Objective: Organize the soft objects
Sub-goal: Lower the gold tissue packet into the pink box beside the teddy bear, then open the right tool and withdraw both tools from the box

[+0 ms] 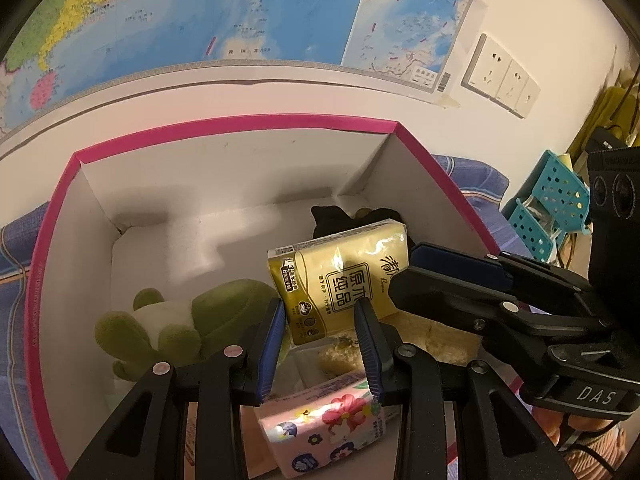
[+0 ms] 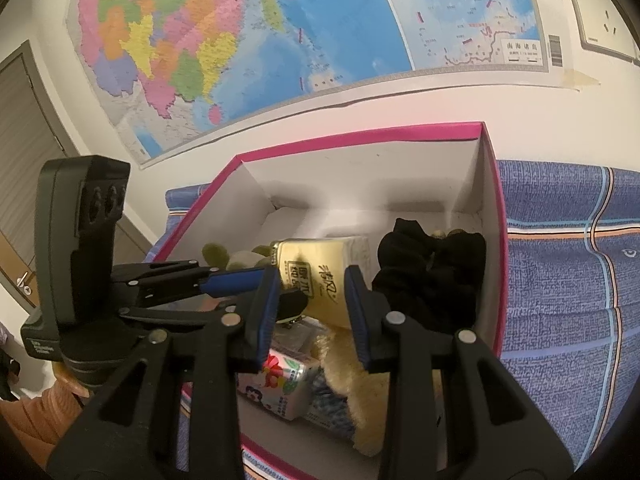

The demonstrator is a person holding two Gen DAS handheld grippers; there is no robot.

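The yellow tissue pack (image 1: 338, 276) stands tilted inside the pink box (image 1: 240, 130), among a frog plush (image 1: 176, 320), a floral pack (image 1: 328, 420) and black cloth (image 2: 432, 272). The left gripper (image 1: 322, 344) and right gripper (image 2: 312, 312) both grip it, jaws closed on it.

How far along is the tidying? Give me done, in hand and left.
Done: the green plush, black soft item, tan plush and pink floral tissue pack already lie inside the pink-rimmed box. In hand: the yellow tissue pack stands tilted over them, between the fingers of both the left gripper and right gripper; which one bears it is unclear. Left: setting that pack down and letting go.
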